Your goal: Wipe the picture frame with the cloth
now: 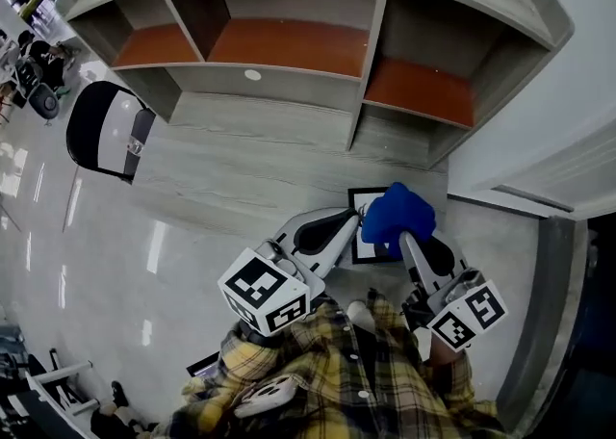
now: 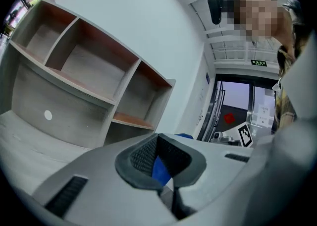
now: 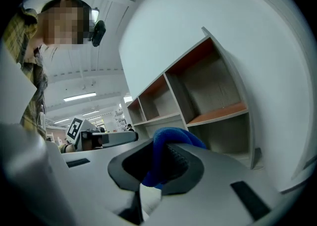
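The picture frame point(image 1: 373, 252), black-edged with a white face, sits between the two grippers just in front of the person's chest. My left gripper point(image 1: 352, 224) reaches it from the left, jaws shut on the frame's left edge; the left gripper view shows a thin dark and white edge between the pads point(image 2: 143, 158). My right gripper point(image 1: 405, 237) is shut on the blue cloth point(image 1: 397, 216), which is bunched over the frame's upper right part. In the right gripper view, the cloth point(image 3: 171, 138) bulges out of the shut jaws. Most of the frame is hidden by the cloth.
A grey shelf unit point(image 1: 358, 90) with orange-brown boards stands at the back of the pale desk top point(image 1: 241, 177). A black chair point(image 1: 104, 129) is at the left. A white wall point(image 1: 568, 129) closes the right side. The person's plaid shirt fills the bottom of the head view.
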A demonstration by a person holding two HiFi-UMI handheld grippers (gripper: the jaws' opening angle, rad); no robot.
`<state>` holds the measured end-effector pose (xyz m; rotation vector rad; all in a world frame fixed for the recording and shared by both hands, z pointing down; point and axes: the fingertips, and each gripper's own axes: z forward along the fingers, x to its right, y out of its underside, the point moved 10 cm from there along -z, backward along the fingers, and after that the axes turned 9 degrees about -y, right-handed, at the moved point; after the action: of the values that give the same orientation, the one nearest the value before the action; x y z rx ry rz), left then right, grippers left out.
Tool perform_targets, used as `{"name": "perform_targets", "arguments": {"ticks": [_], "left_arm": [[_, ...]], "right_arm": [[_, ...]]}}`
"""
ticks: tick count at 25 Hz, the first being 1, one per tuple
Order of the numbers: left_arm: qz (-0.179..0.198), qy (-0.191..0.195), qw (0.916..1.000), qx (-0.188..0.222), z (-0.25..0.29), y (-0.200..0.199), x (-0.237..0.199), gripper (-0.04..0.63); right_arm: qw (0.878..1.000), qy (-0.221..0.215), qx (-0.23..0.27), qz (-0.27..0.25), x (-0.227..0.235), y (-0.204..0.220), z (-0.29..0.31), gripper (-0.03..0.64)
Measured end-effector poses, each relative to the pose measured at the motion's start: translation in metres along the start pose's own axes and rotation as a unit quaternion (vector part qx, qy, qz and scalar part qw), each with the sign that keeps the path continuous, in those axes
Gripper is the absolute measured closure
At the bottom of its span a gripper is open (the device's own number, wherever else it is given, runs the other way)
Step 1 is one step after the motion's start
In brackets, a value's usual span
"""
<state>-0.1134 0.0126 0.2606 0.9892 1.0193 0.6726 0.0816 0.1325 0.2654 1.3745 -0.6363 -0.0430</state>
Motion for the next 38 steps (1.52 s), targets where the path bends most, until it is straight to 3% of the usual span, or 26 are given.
{"name": "perform_targets", "arguments": {"ticks": [10, 17, 23, 28, 34, 38], "left_arm": [[-0.006, 0.079, 0.9932, -0.086, 0.034, -0.018, -0.079, 0.589], [-0.008, 0.09, 0.9854, -0.144, 0.06, 0.01, -0.094, 0.589], [-0.002, 0.087, 0.9756, -0.202, 0.09, 0.047, -0.108, 0.589], [0.003, 0.059, 0.9655, -0.254, 0.106, 0.089, -0.124, 0.588], [0.002, 0.02, 0.9594, -0.281, 0.131, 0.121, -0.145, 0.586], [0.007, 0.016, 0.9497, -0.313, 0.146, 0.139, -0.15, 0.535]], "right_arm": [[0.991, 0.13, 0.005, 0.021, 0.006, 0.002, 0.048, 0.569], [0.986, 0.156, -0.04, 0.05, 0.019, 0.027, 0.055, 0.569], [0.983, 0.157, -0.069, 0.067, 0.042, 0.051, 0.055, 0.569], [0.978, 0.162, -0.097, 0.093, 0.056, 0.077, 0.051, 0.569], [0.972, 0.171, -0.109, 0.117, 0.07, 0.102, 0.048, 0.569], [0.971, 0.166, -0.115, 0.131, 0.072, 0.113, 0.048, 0.569]]}}
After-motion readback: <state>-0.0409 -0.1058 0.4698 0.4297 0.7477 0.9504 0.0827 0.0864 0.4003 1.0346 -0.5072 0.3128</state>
